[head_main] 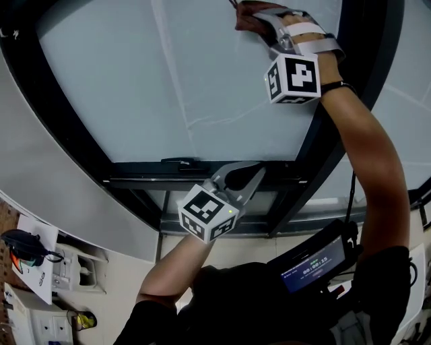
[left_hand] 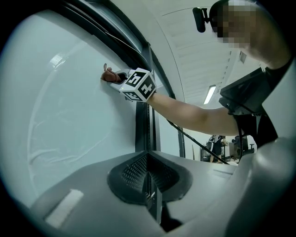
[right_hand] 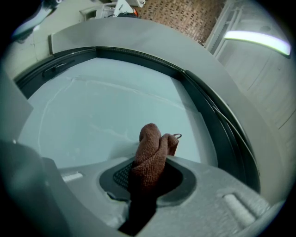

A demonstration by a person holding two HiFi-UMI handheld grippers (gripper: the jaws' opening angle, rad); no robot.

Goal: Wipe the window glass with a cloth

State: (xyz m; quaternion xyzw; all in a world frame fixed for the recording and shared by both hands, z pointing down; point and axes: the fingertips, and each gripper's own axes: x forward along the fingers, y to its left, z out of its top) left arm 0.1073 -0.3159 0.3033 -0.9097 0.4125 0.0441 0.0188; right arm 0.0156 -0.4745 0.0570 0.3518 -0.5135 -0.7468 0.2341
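A brown cloth (right_hand: 151, 152) is bunched between the jaws of my right gripper (right_hand: 149, 178), which is shut on it. The cloth (head_main: 250, 15) presses against the pale window glass (head_main: 202, 74) near its upper right, close to the dark frame (head_main: 350, 74). From the left gripper view the cloth (left_hand: 110, 75) and right gripper (left_hand: 121, 78) show high on the pane. My left gripper (head_main: 250, 180) hangs low by the bottom sill, shut with nothing between its jaws, pads (left_hand: 138, 173) meeting.
Faint streaks (head_main: 215, 121) cross the glass. A black window handle (head_main: 180, 162) lies on the bottom frame rail. A dark device with a lit screen (head_main: 316, 259) hangs at the person's chest. White wall sockets and a paper (head_main: 40, 269) sit at the lower left.
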